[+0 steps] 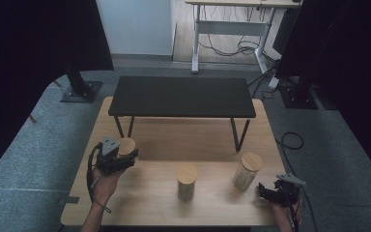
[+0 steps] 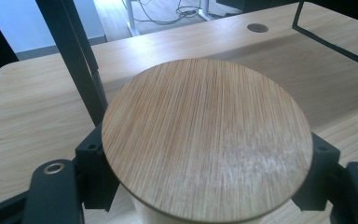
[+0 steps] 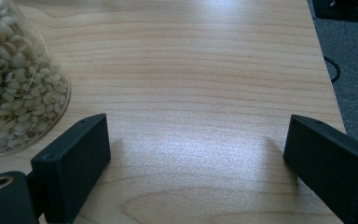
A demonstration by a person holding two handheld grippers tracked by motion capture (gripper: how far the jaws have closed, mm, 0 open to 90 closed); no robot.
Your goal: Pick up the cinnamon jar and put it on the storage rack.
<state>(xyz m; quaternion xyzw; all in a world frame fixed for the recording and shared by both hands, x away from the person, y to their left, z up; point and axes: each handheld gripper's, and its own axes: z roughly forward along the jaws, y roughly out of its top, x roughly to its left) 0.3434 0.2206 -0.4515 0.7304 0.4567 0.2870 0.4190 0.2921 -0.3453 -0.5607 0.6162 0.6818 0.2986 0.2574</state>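
Observation:
Three glass jars with round bamboo lids stand on the wooden table (image 1: 149, 203). My left gripper (image 1: 127, 154) is shut on the left jar (image 1: 126, 144). In the left gripper view its lid (image 2: 205, 135) sits just above my left gripper (image 2: 207, 161), one jaw pressed to each side of the glass below it. The middle jar (image 1: 186, 181) stands alone. My right gripper (image 1: 264, 192) rests low near the front right corner, open, just right of the right jar (image 1: 247, 170). In the right gripper view, my right gripper (image 3: 196, 154) has bare wood between its jaws, and that jar (image 3: 14, 79) holds pale beans.
A low black shelf (image 1: 181, 95) on thin metal legs stands across the back half of the table. One of its legs (image 2: 77, 65) rises just behind the held jar. The table's right edge (image 3: 328, 70) drops to grey carpet close to my right gripper.

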